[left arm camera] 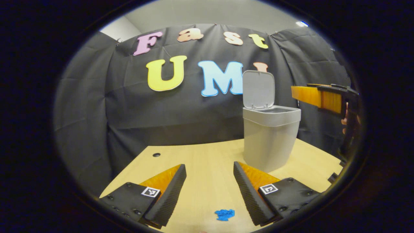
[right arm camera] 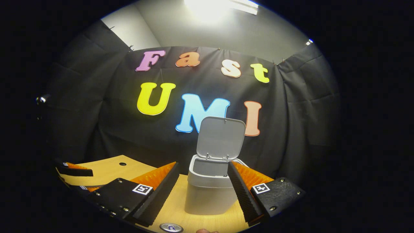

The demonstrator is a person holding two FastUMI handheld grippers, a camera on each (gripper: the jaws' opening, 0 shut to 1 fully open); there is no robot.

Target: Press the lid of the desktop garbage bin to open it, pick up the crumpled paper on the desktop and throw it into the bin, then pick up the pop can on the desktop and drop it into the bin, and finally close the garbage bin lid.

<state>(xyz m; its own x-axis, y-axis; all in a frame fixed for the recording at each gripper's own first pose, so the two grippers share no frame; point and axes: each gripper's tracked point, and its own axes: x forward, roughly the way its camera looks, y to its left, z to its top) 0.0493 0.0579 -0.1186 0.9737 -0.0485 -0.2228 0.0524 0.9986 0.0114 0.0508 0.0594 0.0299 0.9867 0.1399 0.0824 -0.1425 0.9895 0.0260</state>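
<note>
A grey bin stands on a wooden table, its lid raised upright. The left gripper hovers low in front of the bin, jaws wide apart and empty, with a blue paper scrap beneath. The right gripper hangs before the bin, jaws spread, a can top below.

The left gripper view looks low across the table toward the far wall, with the garbage bin right of centre and near. The right gripper view sits higher and closer, facing the bin head-on. Both share bin, tabletop and wall.
</note>
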